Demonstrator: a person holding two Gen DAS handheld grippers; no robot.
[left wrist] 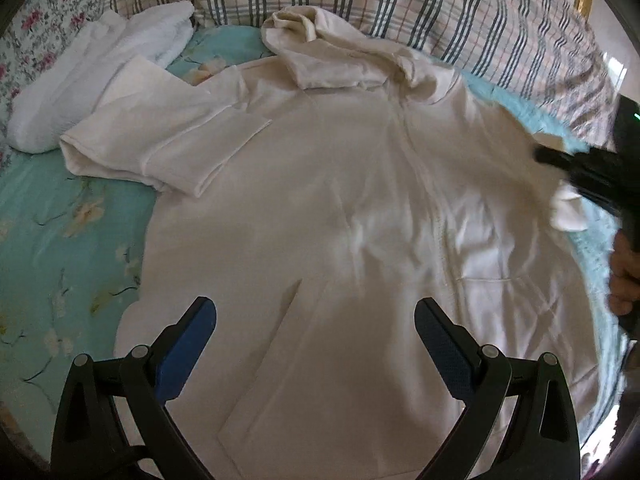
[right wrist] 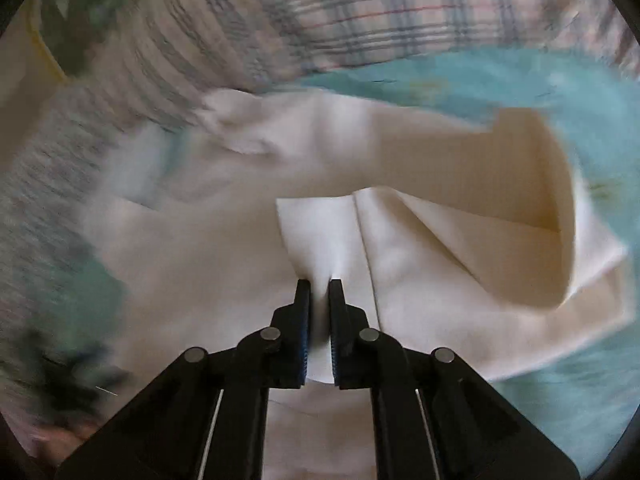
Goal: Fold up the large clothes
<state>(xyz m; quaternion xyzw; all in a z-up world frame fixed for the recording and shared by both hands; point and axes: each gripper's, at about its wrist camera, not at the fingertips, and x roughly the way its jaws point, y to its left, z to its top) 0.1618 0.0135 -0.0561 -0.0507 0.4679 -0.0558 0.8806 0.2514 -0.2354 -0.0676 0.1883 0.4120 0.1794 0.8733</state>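
Turquoise floral sheet (left wrist: 60,240) covers a bed, with a plaid quilt (left wrist: 440,4) bunched along the top of the frame. A cream hoodie (left wrist: 340,220) lies flat across the middle of the left wrist view, hood (left wrist: 320,52) crumpled at the top centre. Its one sleeve (left wrist: 160,144) is already folded across the chest at the upper left.

At the bottom of that view the left gripper (left wrist: 316,316) hovers above the lower part of the hoodie, fingers wide apart and holding nothing. At the right edge the right gripper (left wrist: 560,160) appears as a dark, blurred shape at the other sleeve. The right wrist view shows the right gripper (right wrist: 319,284) with fingers together, pinching the cuff (right wrist: 320,232), which is lifted and curled open at the centre right. That view is heavily blurred by motion.

The step in hand looks like folding the second sleeve inward. Next, the cuff likely needs carrying over the chest and laying flat to mirror the first sleeve, then letting go.

A white towel (left wrist: 92,72) sits at the upper left beside the folded sleeve, near but probably out of the way. The rumpled hood may need flattening before the body is folded.
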